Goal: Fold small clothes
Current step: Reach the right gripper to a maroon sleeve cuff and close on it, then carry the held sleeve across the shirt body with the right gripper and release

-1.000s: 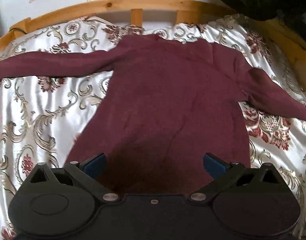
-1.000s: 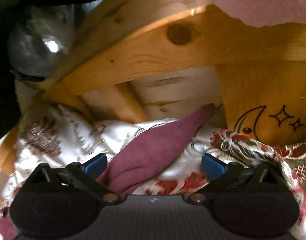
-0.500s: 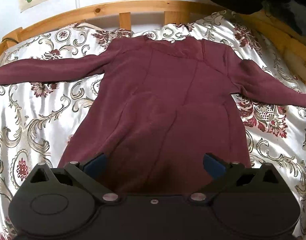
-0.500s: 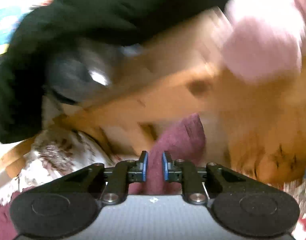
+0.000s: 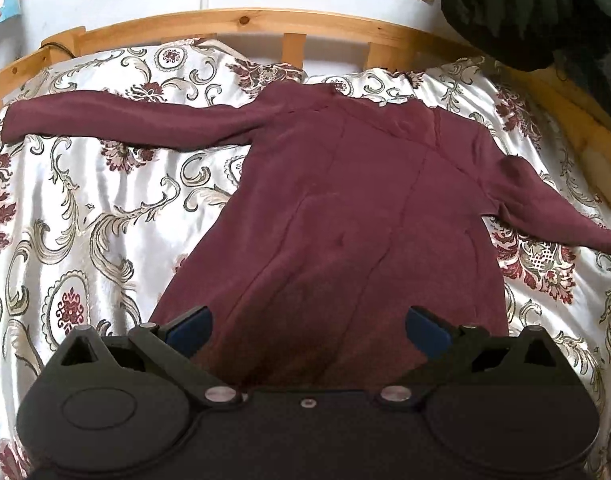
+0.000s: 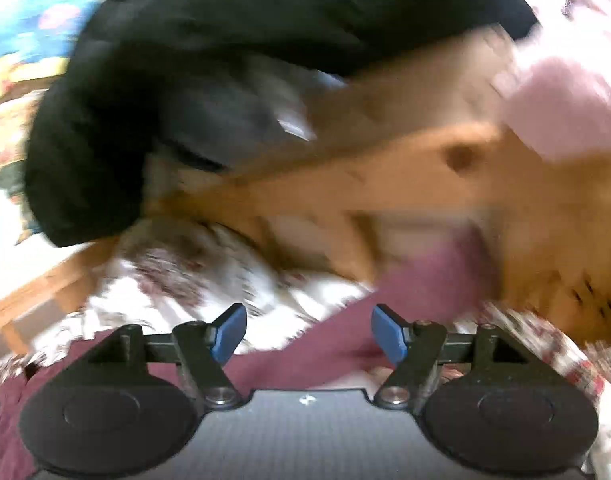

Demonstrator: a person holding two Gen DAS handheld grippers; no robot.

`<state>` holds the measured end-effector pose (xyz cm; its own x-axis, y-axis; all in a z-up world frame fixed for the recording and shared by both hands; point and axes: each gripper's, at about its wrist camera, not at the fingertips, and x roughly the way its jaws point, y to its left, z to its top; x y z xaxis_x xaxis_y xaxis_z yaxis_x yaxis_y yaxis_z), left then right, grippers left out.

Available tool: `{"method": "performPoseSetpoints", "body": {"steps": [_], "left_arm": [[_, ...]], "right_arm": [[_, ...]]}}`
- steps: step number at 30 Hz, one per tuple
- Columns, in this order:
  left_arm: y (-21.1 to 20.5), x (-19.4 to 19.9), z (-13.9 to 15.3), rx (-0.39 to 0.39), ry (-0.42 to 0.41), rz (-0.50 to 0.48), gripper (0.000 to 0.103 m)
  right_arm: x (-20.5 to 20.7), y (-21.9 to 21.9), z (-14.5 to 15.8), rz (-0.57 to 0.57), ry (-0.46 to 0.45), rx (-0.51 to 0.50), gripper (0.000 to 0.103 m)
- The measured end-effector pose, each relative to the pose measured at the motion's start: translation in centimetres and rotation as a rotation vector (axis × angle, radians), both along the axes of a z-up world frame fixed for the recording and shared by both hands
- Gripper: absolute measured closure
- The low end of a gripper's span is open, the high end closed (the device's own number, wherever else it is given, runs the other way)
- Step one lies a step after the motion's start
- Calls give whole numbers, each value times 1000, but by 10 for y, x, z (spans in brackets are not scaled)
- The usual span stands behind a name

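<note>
A maroon long-sleeved top lies spread flat across the centre of a floral bedspread, sleeves flung toward the left and right edges of the frame, apparently laid out so its folds can start clean. The left gripper hovers over the hem at lower centre, jaws wide and empty. In the blurred right wrist view, the right gripper stands parted around the sleeve running toward the wooden bed frame, not clamping it.
</note>
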<state>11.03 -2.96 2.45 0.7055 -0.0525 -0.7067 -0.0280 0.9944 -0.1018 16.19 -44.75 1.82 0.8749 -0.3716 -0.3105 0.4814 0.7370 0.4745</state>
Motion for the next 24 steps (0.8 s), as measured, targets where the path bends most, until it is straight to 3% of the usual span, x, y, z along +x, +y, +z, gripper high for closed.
{"method": "performPoseSetpoints", "body": {"steps": [3,7,9,10,11,12,14,17,20,24], "left_arm": [[0,-2,-2,6,4,-6,1],[1,-3,-4,16,13,1,1],[1,-2,-5,19,19,6,1],[2,-2,-6,20,21,9,1],[2,-2,-6,21,22,11,1],[2,-2,-7,21,22,12,1],[1,-2,-8,17,26,9,1],[0,-1,-8,18,20,-6,1],[2,-1,-5,19,-2,-9,1],[15,3,5,10,-46,38,1]], "right_arm": [[5,-29,-14,-74,34,135,20],[13,-53,-35,-105,38,218,19],[17,-61,-45,-106,20,240,41],[17,-64,-49,-110,21,244,66],[16,-65,-52,-116,22,239,84],[12,-62,-51,-115,9,223,90],[5,-52,-43,-108,-37,155,93],[-1,-22,-10,-61,-123,-72,93],[-3,21,22,47,-197,-297,93],[6,89,46,234,-243,-522,93]]}}
